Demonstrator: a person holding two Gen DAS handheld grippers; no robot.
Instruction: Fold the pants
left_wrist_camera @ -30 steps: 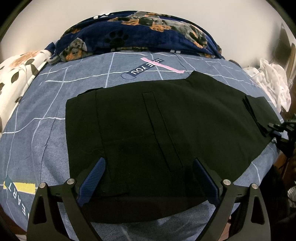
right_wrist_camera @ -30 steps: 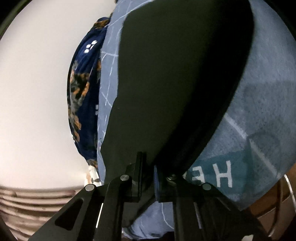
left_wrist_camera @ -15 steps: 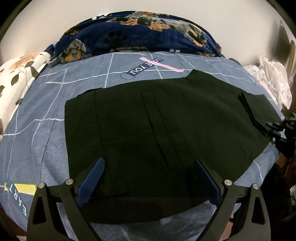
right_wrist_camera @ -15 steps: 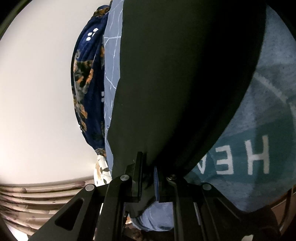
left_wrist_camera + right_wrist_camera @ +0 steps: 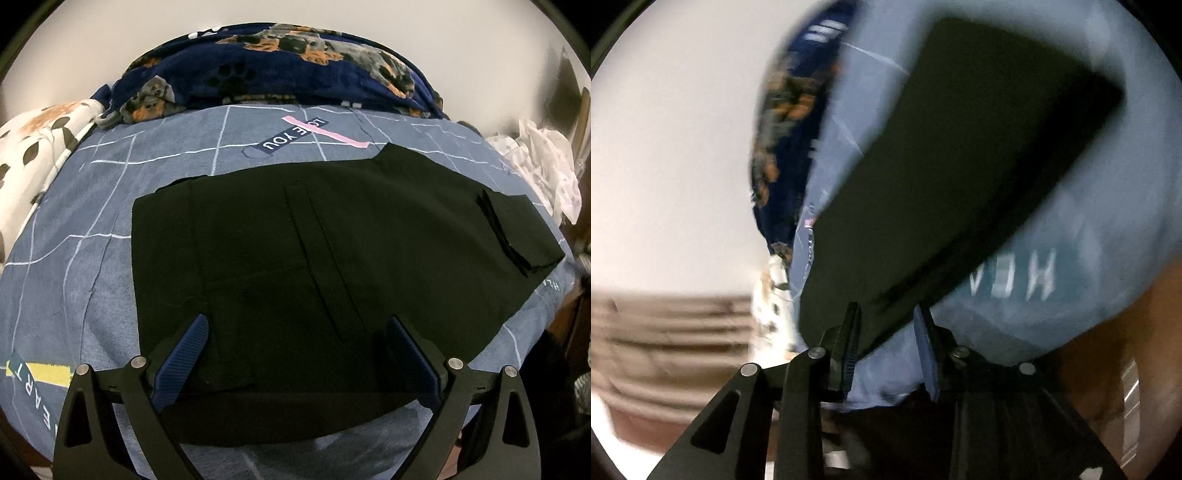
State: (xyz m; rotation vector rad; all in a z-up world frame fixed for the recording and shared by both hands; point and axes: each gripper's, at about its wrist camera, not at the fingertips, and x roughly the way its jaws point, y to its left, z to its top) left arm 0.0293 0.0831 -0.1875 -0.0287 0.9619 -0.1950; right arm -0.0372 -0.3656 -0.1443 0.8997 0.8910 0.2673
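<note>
Now black pants [image 5: 332, 251] flat on bedspread [image 5: 81, 258]

Pants [image 5: 332, 251]: plain black. Bed sheet [image 5: 81, 266]: grey-blue, thin white grid lines, pink and yellow bars, white lettering. Blanket [image 5: 280, 70] at far edge of bed: navy, dog and paw-print pattern, orange-brown. Pillow [image 5: 40, 140] at far left corner: white, brown leaves.

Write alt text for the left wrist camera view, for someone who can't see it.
Black pants lie flat on a blue grid-patterned bedsheet, one end folded over at right. The left gripper hovers open above their near edge. A navy dog-print blanket is bunched against the wall behind.
</note>
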